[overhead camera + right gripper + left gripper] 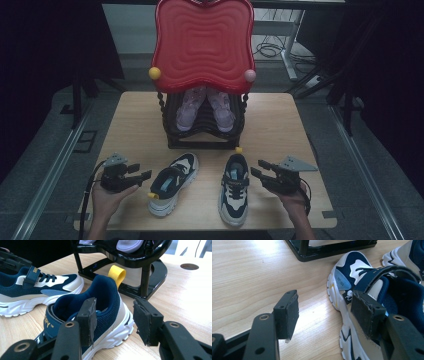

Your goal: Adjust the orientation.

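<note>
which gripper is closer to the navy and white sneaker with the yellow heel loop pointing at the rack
Right. The right gripper sits just beside that sneaker, jaws open at its heel collar. The left gripper is across the table, beyond the other sneaker.

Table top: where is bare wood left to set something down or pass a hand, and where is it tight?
Bare wood lies left of the black rack to the table edge, and right of it. Narrow strips: between the left shoe and right shoe, and between shoes and rack. It is tight near the left gripper and right gripper.
</note>
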{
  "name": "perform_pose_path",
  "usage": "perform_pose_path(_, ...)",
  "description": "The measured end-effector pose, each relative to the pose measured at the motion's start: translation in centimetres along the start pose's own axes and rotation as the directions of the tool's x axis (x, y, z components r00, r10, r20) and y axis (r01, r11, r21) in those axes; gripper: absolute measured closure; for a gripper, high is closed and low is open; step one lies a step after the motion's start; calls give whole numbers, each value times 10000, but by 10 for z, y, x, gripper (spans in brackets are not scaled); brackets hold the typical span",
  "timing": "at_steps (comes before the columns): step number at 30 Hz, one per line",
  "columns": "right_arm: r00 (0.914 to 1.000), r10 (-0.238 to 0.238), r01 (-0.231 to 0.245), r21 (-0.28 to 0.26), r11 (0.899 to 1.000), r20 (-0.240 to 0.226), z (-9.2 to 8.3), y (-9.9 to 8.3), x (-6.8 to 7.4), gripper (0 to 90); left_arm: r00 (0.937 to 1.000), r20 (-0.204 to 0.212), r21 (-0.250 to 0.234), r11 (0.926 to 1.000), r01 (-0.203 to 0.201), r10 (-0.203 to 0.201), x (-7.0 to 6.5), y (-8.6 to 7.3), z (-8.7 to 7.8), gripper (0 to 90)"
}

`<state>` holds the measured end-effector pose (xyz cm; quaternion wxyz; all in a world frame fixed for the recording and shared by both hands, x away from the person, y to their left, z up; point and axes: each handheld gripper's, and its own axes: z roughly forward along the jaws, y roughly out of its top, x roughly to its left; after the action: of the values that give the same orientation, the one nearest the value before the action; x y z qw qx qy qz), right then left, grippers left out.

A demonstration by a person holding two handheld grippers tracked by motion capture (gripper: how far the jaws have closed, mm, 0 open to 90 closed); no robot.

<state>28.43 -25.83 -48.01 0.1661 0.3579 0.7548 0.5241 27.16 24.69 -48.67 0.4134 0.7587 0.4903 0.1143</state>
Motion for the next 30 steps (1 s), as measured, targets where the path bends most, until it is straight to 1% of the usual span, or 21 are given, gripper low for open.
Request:
perform_pose_path(3,10000,16,-16,-140,9999,-10,-1,1,1,598,10000,-18,-21,10000,13,-13,1,-1,-1,391)
perform_pose_path(4,10000,-29,30,-248,9997,31,-2,2,2,640,10000,-42,-14,10000,39,-39,1,-2,-2,393)
perform_pose_path(5,10000,-29,30,-248,9997,31,-2,2,2,640,10000,-42,-14,10000,39,-39,1,-2,-2,394)
perform_pose_path(6,10000,-84,83,-347,9994,-13,-4,5,3,695,10000,-38,0,10000,60,-60,1,-3,-3,394)
perform_pose_path(7,10000,-84,83,-347,9994,-13,-4,5,3,695,10000,-46,5,10000,85,-85,1,-3,-3,394)
perform_pose_path(8,9999,-119,117,-383,9992,-38,-4,6,3,730,9999,-49,-6,9999,103,-103,1,-4,-4,394)
perform_pose_path(9,9999,-100,95,-369,9993,-134,-4,8,4,774,9999,-54,1,9999,108,-108,1,-4,-4,395)
perform_pose_path(10,9992,-81,69,-295,9995,-390,-4,11,7,833,9999,-59,34,9999,148,-148,2,-3,-4,395)
perform_pose_path(13,9981,-284,275,-173,9995,-545,-4,13,13,885,9998,-51,62,9998,182,-182,3,-3,-3,398)
perform_pose_path(17,9968,-442,435,-120,9990,-660,-4,18,21,895,9997,-180,202,9997,163,-159,2,0,-3,403)
perform_pose_path(19,9942,-664,659,-89,9978,-842,-4,23,29,895,9996,-178,183,9996,207,-204,2,2,-3,406)
perform_pose_path(20,9915,-839,838,-53,9965,-990,-3,25,37,895,9996,-211,209,9996,182,-178,1,3,-4,408)
perform_pose_path(22,9901,-917,919,-31,9958,-1066,-1,26,42,893,9996,-215,212,9996,178,-173,0,3,-5,408)
perform_pose_path(23,9901,-923,930,15,9957,-1058,1,27,46,887,9996,-219,210,9997,159,-154,0,3,-6,408)
perform_pose_path(24,9894,-861,900,282,9955,-1171,6,28,54,887,9995,-279,177,9998,130,-125,-1,3,-7,408)
perform_pose_path(25,9894,-861,900,282,9955,-1171,6,28,54,887,9995,-279,177,9998,130,-125,-1,3,-7,409)
perform_pose_path(26,9874,-865,934,468,9945,-1329,10,26,61,887,9992,-382,171,9998,119,-113,-1,3,-9,410)
perform_pose_path(27,9874,-865,934,468,9945,-1329,10,26,61,887,9992,-382,171,9998,119,-113,-1,3,-9,411)
perform_pose_path(28,9861,-827,921,598,9940,-1443,13,23,68,888,9988,-481,174,9998,139,-131,0,2,-10,412)
perform_pose_path(29,9861,-827,921,598,9940,-1443,13,23,68,888,9988,-481,174,9998,139,-131,0,2,-10,413)
perform_pose_path(30,9857,-805,911,665,9936,-1482,14,20,72,889,9987,-484,192,9996,191,-181,1,1,-9,414)
